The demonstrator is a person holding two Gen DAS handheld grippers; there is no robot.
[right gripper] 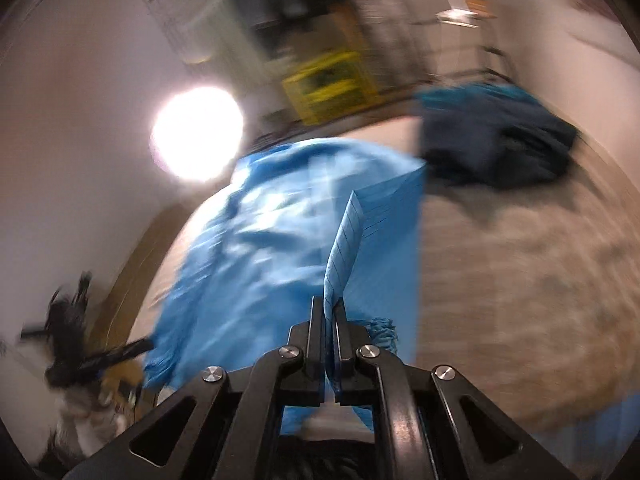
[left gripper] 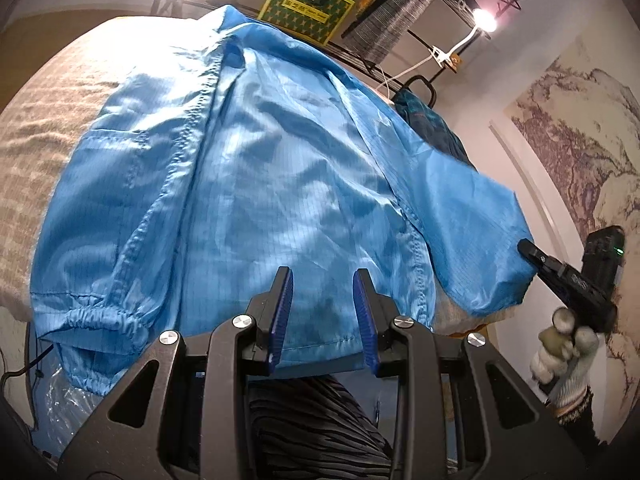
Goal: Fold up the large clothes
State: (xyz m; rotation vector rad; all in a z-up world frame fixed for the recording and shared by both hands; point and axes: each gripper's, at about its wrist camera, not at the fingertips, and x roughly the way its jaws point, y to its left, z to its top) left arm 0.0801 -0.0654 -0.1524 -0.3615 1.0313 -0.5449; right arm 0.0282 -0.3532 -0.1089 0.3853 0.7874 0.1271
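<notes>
A large light-blue jacket (left gripper: pixel 248 184) lies spread on a beige textured surface (left gripper: pixel 44 128). My left gripper (left gripper: pixel 323 276) is open, its blue-padded fingers just above the jacket's near hem, holding nothing. My right gripper (right gripper: pixel 330 308) is shut on a fold of the jacket's sleeve (right gripper: pixel 346 248) and holds it lifted; in the left wrist view it (left gripper: pixel 528 252) grips the sleeve end (left gripper: pixel 488 248) off the right edge. The right wrist view is motion-blurred, and the jacket (right gripper: pixel 260 248) fills its middle.
A dark blue garment pile (right gripper: pixel 496 140) sits at the far right of the surface (right gripper: pixel 520 280). A yellow box (left gripper: pixel 306 6) and wire shelving (left gripper: pixel 400 20) stand behind. Bright lamps (right gripper: pixel 198 134) glare. A map hangs on the right wall (left gripper: pixel 580 152).
</notes>
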